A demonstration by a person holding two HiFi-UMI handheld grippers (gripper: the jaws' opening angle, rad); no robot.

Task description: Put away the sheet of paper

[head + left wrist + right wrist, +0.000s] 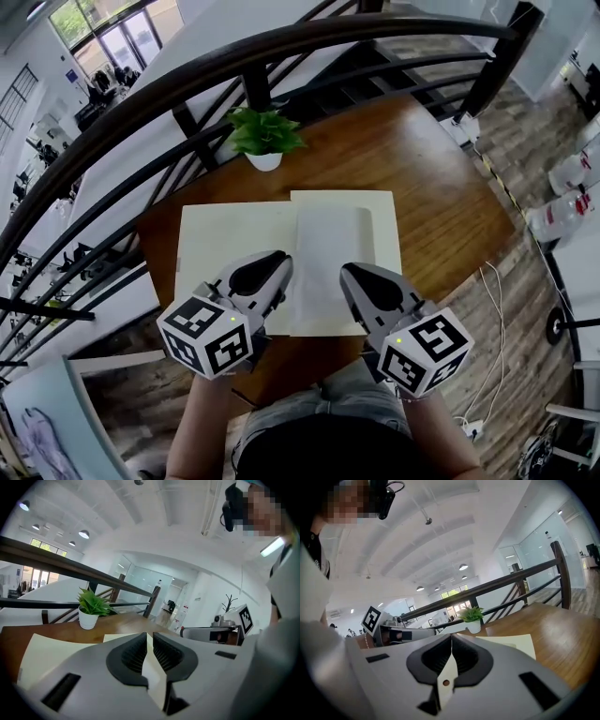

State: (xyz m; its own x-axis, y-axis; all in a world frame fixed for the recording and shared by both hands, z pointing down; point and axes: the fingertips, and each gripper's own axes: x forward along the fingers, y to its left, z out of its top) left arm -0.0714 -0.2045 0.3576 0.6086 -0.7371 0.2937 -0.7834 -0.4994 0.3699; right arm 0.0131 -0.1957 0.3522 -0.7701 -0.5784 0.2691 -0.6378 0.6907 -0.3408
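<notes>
Fingers, left gripper view: left gripper (149, 634) closing round the sheet of paper (153, 679), slim gap left.
Fingers, right gripper view: right gripper (452, 636) pinched tight on its punched edge.
Head view: sheet lies on table (431, 178); both pinch points unreadable from above.

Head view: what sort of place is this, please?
Probably a mezzanine in an office-like building: a wooden table with a potted plant stands against a dark railing, and large windows show on a floor below.
</notes>
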